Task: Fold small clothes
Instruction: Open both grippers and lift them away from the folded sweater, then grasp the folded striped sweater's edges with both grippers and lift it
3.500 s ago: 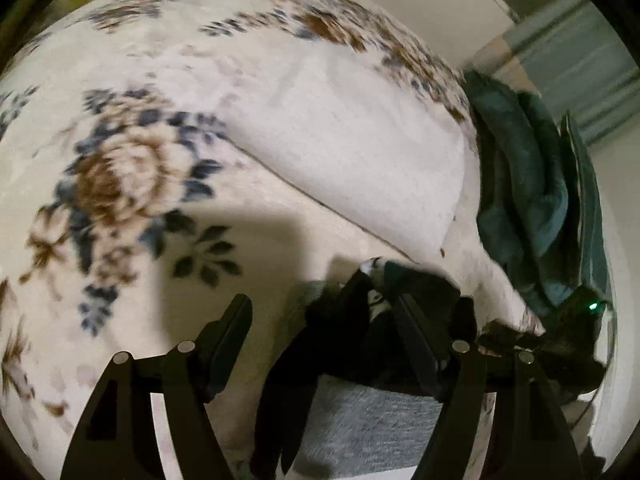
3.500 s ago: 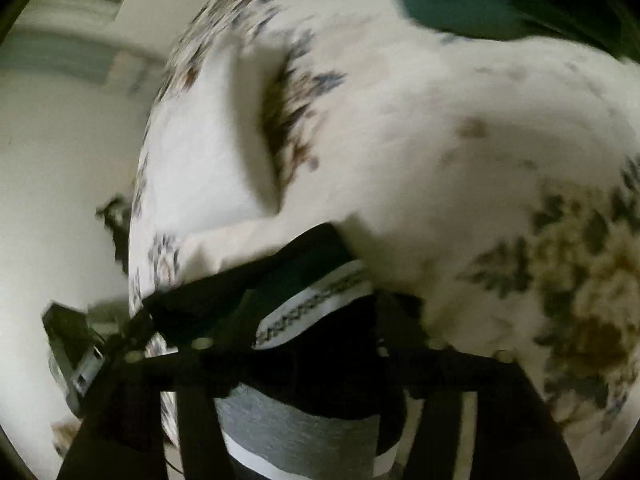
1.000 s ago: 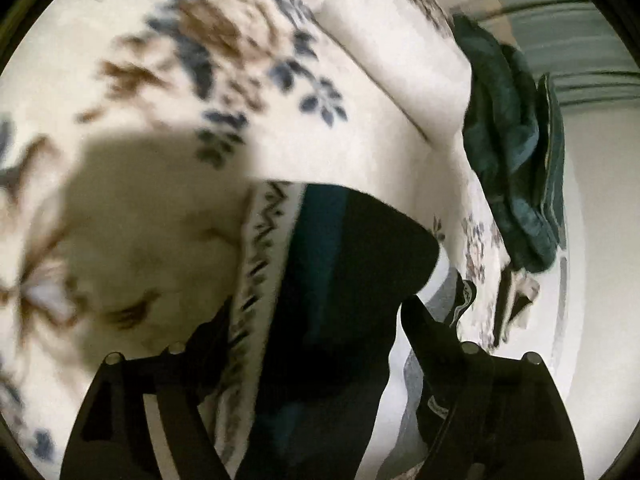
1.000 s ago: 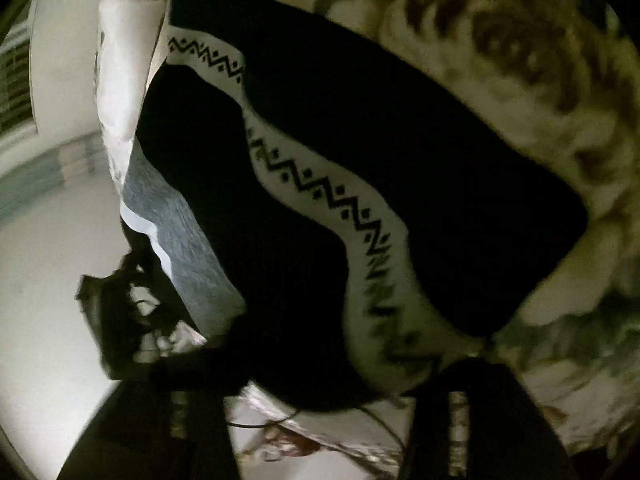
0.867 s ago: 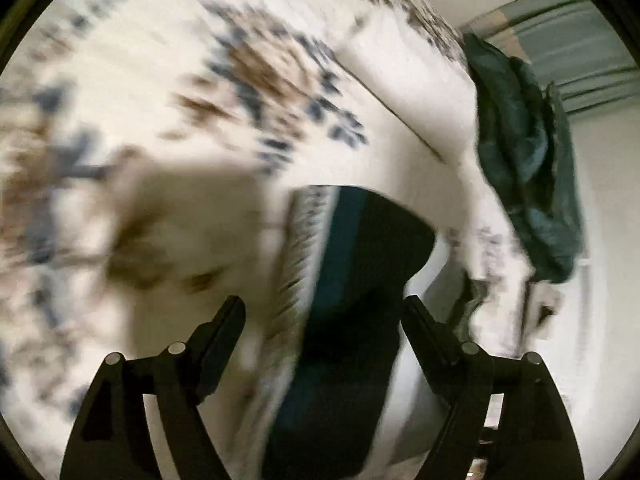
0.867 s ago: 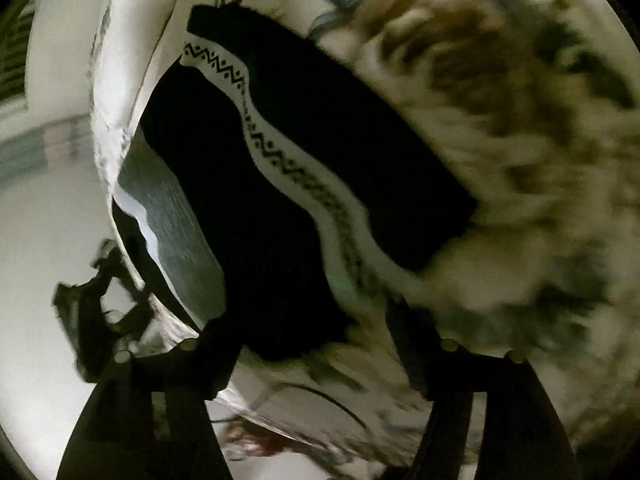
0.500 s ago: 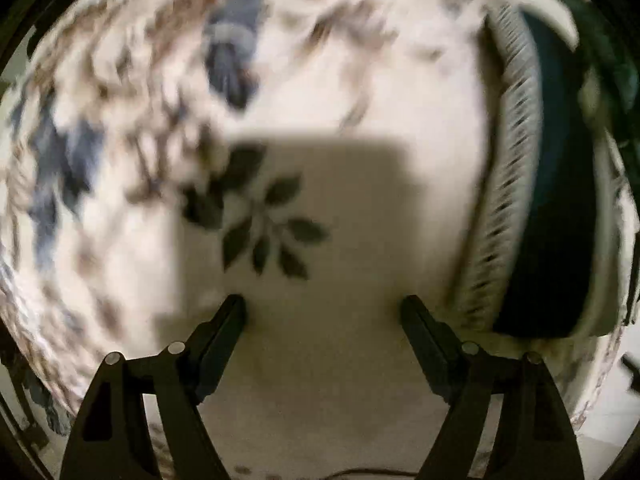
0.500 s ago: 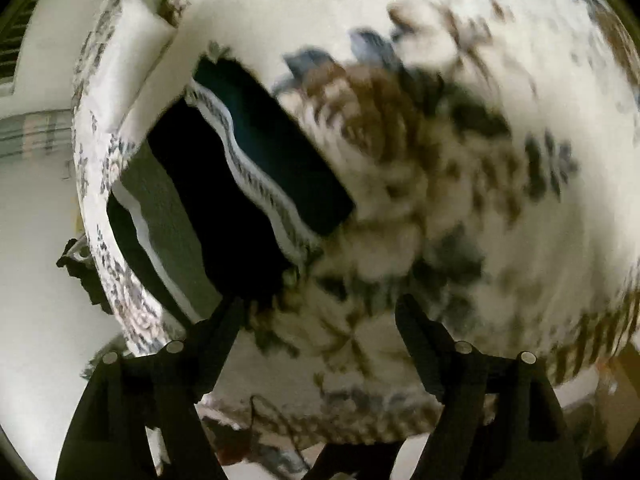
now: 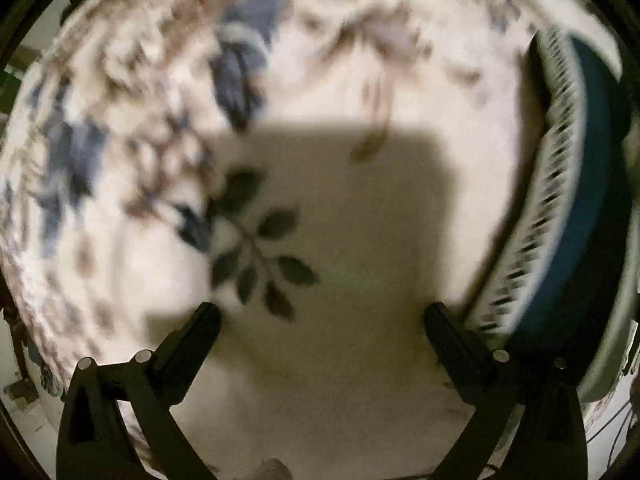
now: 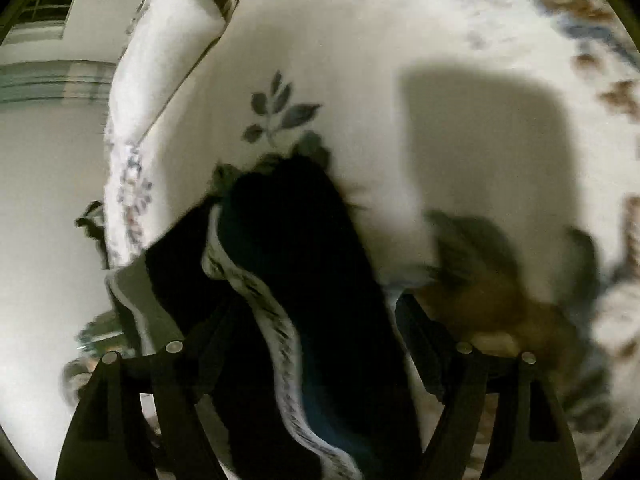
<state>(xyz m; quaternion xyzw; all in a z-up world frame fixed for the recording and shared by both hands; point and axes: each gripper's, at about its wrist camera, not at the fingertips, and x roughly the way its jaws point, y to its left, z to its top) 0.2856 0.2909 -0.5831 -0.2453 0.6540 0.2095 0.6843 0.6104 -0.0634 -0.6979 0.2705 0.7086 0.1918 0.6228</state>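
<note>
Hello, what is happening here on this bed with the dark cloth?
A person is folding a small dark garment with a white patterned band on a floral blanket. The right tongs are open, spread around the garment. The left tongs are open and empty over bare blanket, with the garment at their right side.

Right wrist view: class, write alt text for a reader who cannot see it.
A dark garment with a white zigzag-patterned band lies between the open fingers of the right hand-held gripper, on a cream floral blanket. A grey, white-edged part of the garment shows at lower left. The picture is motion-blurred, and a blocky shadow falls on the blanket at right.
</note>
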